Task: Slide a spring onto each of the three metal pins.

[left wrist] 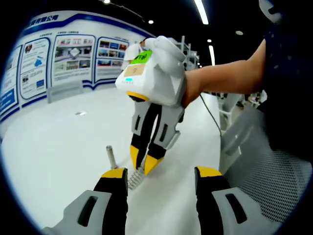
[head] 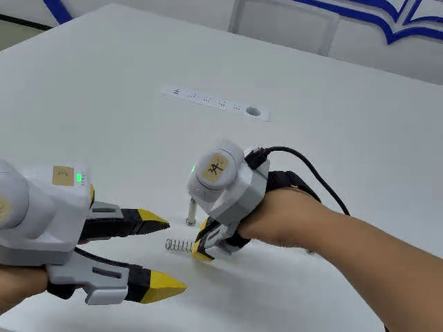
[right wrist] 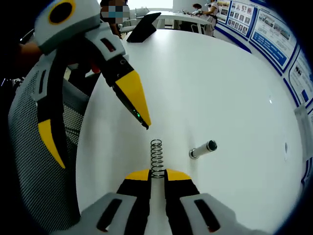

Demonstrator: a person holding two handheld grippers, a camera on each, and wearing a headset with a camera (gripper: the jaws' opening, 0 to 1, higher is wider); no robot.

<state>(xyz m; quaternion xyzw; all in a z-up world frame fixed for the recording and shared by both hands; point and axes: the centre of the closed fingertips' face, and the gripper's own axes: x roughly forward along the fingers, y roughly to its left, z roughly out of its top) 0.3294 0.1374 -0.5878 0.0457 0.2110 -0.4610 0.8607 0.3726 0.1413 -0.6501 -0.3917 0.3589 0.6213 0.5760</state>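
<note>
A short metal pin (head: 191, 210) stands upright on the white table (head: 104, 104). Just in front of it my right gripper (head: 201, 252) is shut on one end of a small coil spring (head: 178, 245), which sticks out to the left, low over the table. In the right gripper view the spring (right wrist: 156, 155) runs straight out from the right gripper (right wrist: 157, 175), with the pin (right wrist: 203, 149) off to its side. My left gripper (head: 160, 252) is open at the lower left with nothing between its fingers. The left gripper view has the left gripper (left wrist: 161, 174) facing the right gripper (left wrist: 146, 164), spring (left wrist: 134, 178) and pin (left wrist: 111, 155).
A white power strip (head: 214, 102) lies further back on the table. A black cable (head: 311, 173) trails from the right gripper. A mesh chair (left wrist: 274, 181) stands by the table edge. A dark slanted object (right wrist: 146, 24) sits at the far end.
</note>
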